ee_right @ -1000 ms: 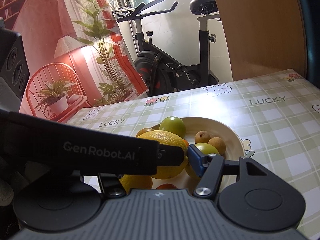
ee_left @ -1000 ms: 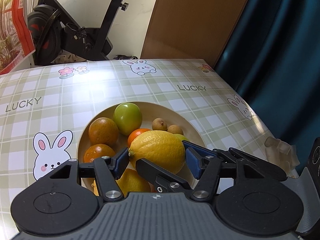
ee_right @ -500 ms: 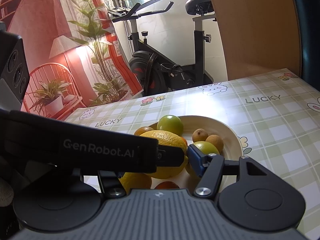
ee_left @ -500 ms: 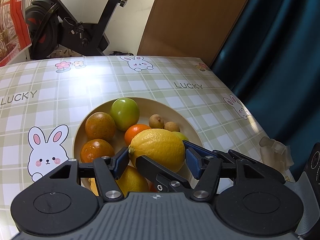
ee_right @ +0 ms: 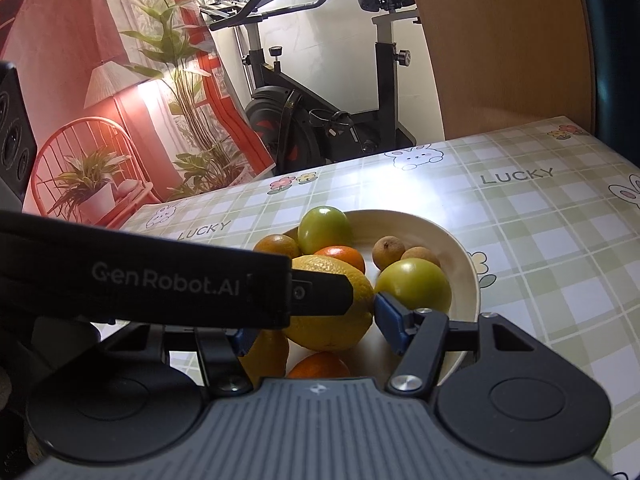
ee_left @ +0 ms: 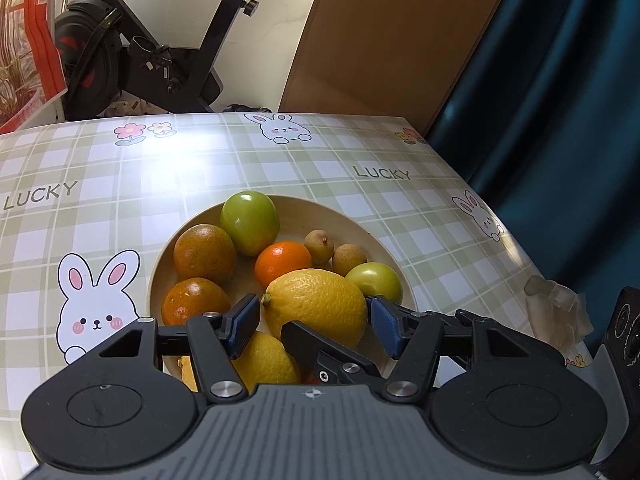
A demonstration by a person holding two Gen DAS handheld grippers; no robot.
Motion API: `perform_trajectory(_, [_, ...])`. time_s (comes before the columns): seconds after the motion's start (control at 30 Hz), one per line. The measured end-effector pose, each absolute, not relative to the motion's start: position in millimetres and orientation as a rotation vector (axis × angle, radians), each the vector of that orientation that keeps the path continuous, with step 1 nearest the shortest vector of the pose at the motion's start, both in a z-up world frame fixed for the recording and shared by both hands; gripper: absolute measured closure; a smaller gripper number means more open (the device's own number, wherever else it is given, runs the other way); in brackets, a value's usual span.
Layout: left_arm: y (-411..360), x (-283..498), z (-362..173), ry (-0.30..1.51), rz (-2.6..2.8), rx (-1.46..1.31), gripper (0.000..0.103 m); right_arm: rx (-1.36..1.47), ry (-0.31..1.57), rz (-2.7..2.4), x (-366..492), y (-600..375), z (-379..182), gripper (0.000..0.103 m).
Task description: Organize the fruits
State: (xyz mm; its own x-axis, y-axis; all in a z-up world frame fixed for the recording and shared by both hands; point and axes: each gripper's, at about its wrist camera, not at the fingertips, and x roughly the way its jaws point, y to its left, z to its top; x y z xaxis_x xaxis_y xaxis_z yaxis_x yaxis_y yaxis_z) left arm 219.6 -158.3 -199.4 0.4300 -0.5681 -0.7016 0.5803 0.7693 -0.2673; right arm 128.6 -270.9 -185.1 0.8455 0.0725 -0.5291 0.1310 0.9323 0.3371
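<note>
both grippers on one lemon over the bowl

left gripper (ee_left: 313, 324), seen from its own camera: blue pads (ee_left: 245, 322) sit against the two ends of the large lemon (ee_left: 316, 306), pinching it lengthwise. the lemon rides just above the fruit heaped in the cream bowl (ee_left: 384, 252).

right gripper (ee_right: 316, 330), seen from its own camera: right pad (ee_right: 390, 322) is pressed to the same lemon (ee_right: 340, 312); the left pad is mostly hidden behind the black body of the left gripper crossing in front. jaws part-spread, clamped on the lemon.

around the lemon in the bowl: a second lemon (ee_left: 266, 360) below it on the near side; a small green fruit (ee_left: 374, 280) touching its right; a bright orange (ee_left: 283, 262) just behind it; two dull oranges (ee_left: 204, 252) to its left; a large green fruit (ee_left: 250, 222) at the far side; two small brown fruits (ee_left: 319, 246) behind right.

the bowl rests on a checked tablecloth (ee_left: 120, 184) printed with rabbits.
</note>
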Motion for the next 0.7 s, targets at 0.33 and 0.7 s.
perform_trajectory(0.33, [-158.4, 221.8, -199.0, 0.871, -0.699, 0.018, 0.039, 0.385, 0.588, -0.04, 129.6, -274.0, -188.6, 0.041])
perform_trajectory(0.7, [-138.6, 212.0, -177.4, 0.828, -0.637, -0.001, 0.039, 0.338, 0.614, -0.044, 125.6, -275.2, -179.1, 0.037])
